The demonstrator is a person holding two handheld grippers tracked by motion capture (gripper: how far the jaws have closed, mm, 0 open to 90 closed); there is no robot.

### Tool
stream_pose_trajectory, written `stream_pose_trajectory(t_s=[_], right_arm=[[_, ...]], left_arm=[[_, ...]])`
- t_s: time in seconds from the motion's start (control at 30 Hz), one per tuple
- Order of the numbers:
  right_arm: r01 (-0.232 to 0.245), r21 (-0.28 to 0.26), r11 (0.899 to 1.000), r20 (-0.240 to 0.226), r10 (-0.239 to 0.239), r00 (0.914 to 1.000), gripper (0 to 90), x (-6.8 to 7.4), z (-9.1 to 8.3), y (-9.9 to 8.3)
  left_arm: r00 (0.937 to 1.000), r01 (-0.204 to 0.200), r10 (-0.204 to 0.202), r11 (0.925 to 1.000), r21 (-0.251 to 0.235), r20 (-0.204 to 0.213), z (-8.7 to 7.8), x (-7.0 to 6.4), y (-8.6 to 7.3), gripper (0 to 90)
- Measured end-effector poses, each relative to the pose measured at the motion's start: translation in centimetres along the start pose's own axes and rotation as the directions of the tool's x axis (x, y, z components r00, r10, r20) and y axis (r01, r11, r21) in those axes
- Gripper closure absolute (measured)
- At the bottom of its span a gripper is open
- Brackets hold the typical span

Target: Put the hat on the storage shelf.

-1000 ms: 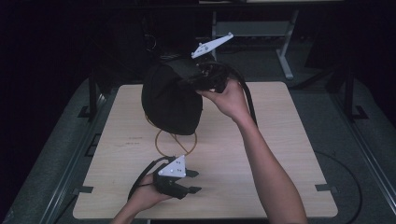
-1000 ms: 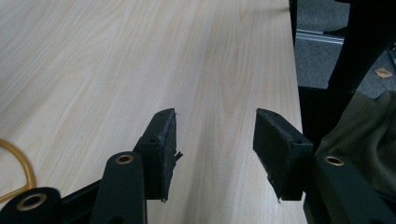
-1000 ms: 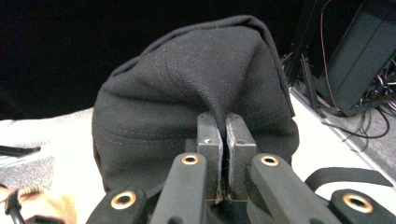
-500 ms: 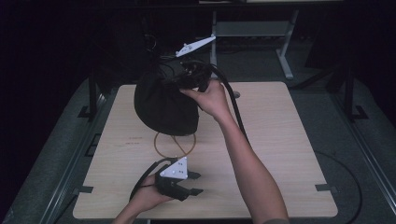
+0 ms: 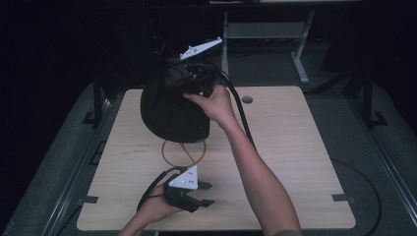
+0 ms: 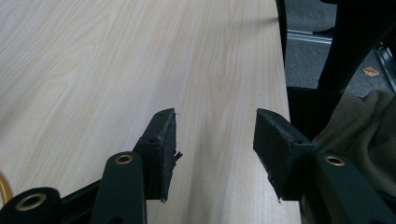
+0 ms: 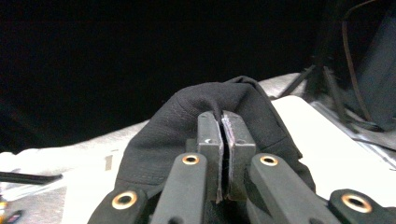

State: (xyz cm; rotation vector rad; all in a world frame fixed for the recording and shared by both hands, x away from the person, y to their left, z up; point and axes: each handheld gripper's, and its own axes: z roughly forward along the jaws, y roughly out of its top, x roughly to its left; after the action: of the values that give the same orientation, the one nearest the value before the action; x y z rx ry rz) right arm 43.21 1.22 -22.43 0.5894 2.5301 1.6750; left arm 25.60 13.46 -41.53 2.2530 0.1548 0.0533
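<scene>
A black cloth bag (image 5: 169, 114) hangs above the far left part of the wooden table (image 5: 285, 147), held up by its top edge. My right gripper (image 5: 184, 81) is shut on that black fabric (image 7: 187, 121), which drapes over both pressed-together jaws in the right gripper view (image 7: 223, 123). A yellowish cord loop (image 5: 183, 152) lies on the table under the bag. My left gripper (image 5: 205, 193) rests low near the table's front edge, open, with bare wood between its pads (image 6: 215, 140).
A small round hole (image 5: 247, 100) sits in the table top near the far edge. A metal stand (image 5: 265, 34) stands beyond the table. Olive cloth (image 6: 359, 130) and dark floor lie past the table edge in the left gripper view.
The right hand has carried the bag leftward and a little toward the far side. The left gripper has stayed in place by the front edge.
</scene>
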Motion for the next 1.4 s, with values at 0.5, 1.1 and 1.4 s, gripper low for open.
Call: stream_pose_trajectory(t_s=[0.5,1.1,1.4], right_arm=[[-0.005,0.064,0.998,0.071,0.0,0.9975,60.7,-0.7,1.0,-0.8],[-0.014,0.01,1.0,0.071,0.013,0.9974,45.2,-0.8,-2.3,-1.9],[-0.023,0.011,1.0,0.081,0.022,0.9965,42.7,-1.2,-3.8,-3.0]], left_arm=[[0.9999,0.008,-0.008,1.0,0.0,0.007,0.2,-0.2,-0.1,47.4],[1.0,0.007,-0.007,1.0,0.005,0.001,0.2,-0.2,0.0,46.1],[1.0,0.005,-0.005,1.0,0.003,-0.002,0.0,0.0,-0.1,44.9]])
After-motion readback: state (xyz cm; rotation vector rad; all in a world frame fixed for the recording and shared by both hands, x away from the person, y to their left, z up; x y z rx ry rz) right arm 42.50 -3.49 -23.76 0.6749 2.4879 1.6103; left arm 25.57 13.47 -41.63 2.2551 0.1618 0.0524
